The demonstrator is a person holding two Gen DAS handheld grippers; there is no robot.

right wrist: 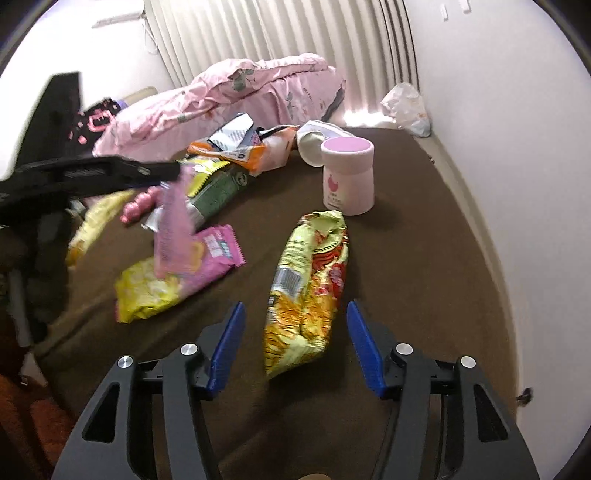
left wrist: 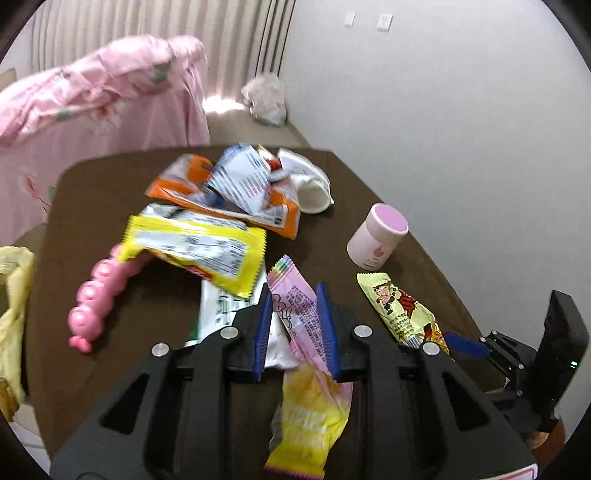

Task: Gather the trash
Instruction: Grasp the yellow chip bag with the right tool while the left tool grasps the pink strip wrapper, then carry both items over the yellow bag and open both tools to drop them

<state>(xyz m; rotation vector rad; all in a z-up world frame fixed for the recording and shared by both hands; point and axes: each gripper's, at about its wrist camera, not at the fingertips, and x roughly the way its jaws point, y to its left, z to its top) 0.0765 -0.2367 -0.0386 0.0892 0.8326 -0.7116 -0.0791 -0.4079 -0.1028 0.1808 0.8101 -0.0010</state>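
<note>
A home, and by the signs a bedroom. A rumpled pink floral quilt [right wrist: 258,88] is heaped just behind the brown-covered table [right wrist: 424,266], and striped curtains [right wrist: 288,33] hang floor-length beyond it, with light switches [left wrist: 385,22] on the plain white wall to the right. On the table lie snack wrappers [left wrist: 229,192], a pink-lidded jar [left wrist: 376,236] and a pink toy [left wrist: 98,291].

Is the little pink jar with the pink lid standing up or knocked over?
Standing up. The pale pink round jar sits on its base on the brown table, flat lid facing upward, in both views.
</note>
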